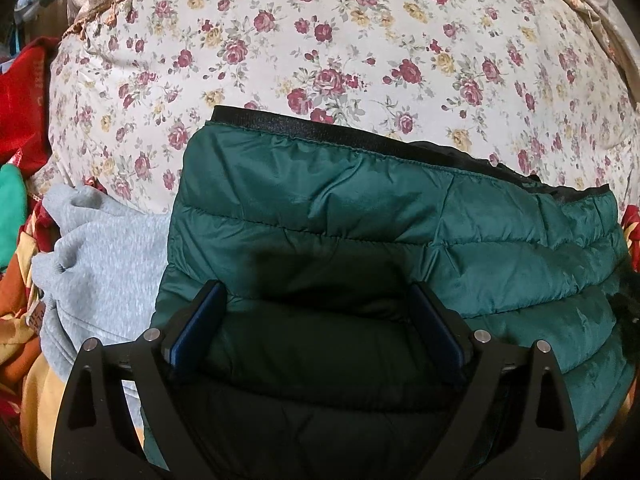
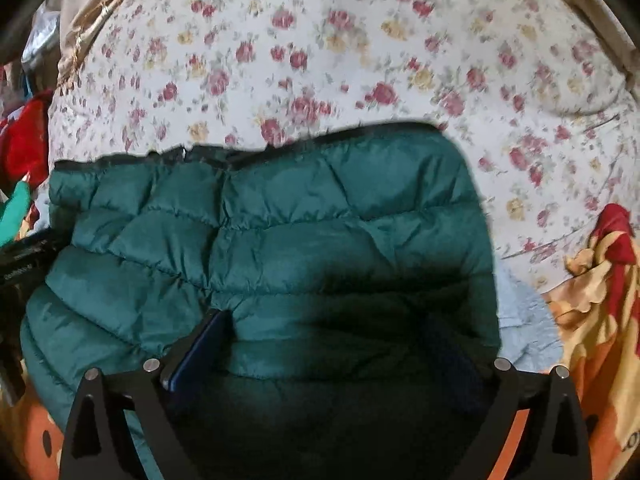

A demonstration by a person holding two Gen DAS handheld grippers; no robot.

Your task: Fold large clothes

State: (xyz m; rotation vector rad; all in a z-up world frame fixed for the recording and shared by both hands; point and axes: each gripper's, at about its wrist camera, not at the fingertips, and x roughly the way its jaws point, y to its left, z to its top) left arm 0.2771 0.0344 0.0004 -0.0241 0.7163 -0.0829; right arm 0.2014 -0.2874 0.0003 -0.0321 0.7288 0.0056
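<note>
At the far left a heap of red and green cloth borders a grey fleece garment. Just right of it, the dark green quilted puffer jacket lies folded on the floral bedsheet. The left gripper and right gripper hover over its near edge, jaws spread wide, holding nothing. A fold looks just released; next likely calls for gripping an edge to fold again.

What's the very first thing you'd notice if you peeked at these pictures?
A puffy dark green quilted jacket fills the middle, folded on a flowery bedsheet. The left gripper and right gripper hover over it, jaws wide open. A grey sweatshirt lies bunched beside its left edge.
</note>
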